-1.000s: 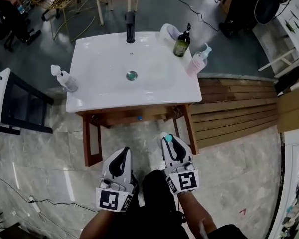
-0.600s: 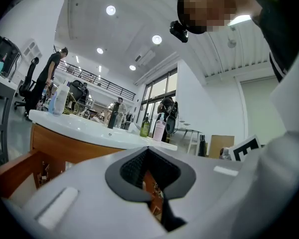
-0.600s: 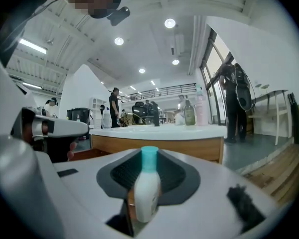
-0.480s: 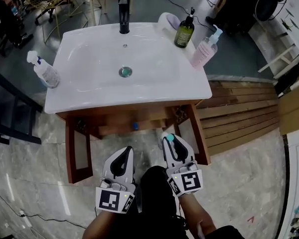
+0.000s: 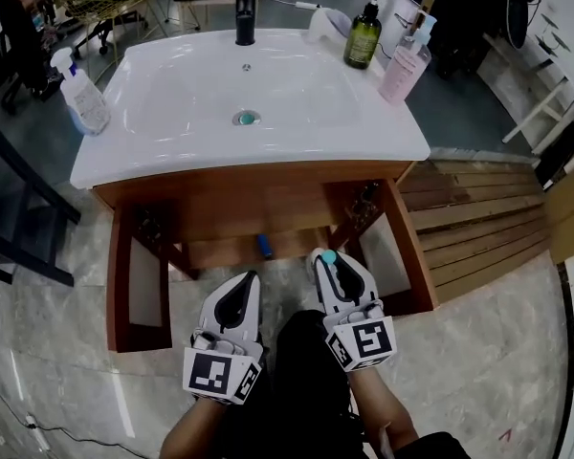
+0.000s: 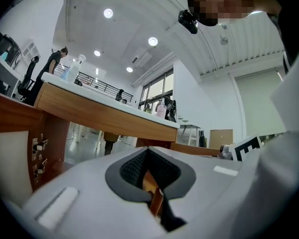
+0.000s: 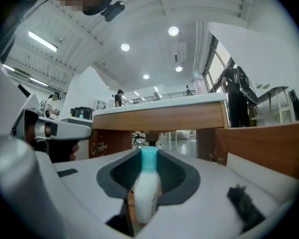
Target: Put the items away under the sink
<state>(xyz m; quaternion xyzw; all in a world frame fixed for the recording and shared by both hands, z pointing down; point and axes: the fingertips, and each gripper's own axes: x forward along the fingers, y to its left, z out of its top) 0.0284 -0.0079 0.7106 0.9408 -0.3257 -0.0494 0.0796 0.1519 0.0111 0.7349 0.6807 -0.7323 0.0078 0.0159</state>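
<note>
My right gripper [image 5: 330, 261] is shut on a small white bottle with a teal cap [image 5: 327, 257], which stands upright between the pads in the right gripper view [image 7: 148, 188]. Beside it, my left gripper [image 5: 249, 281] has its jaws together and nothing shows between them. Both point level at the open space under the white sink [image 5: 172, 151], a little in front of the wooden stand [image 5: 249, 194]. A small blue item [image 5: 265, 246] lies on the low shelf under the sink.
On the sink top stand a spray bottle [image 5: 81, 98] at the left, a green pump bottle [image 5: 363, 36] and a pink pump bottle [image 5: 405, 65] at the right, with a black faucet [image 5: 246, 12] behind. Wooden legs [image 5: 124, 275] flank the opening. A wooden deck [image 5: 478, 218] lies right.
Both grippers have sunk, and the head view has dropped with them, so the sink front looms larger and the space beneath shows. The right gripper's hold on the bottle is unchanged.
</note>
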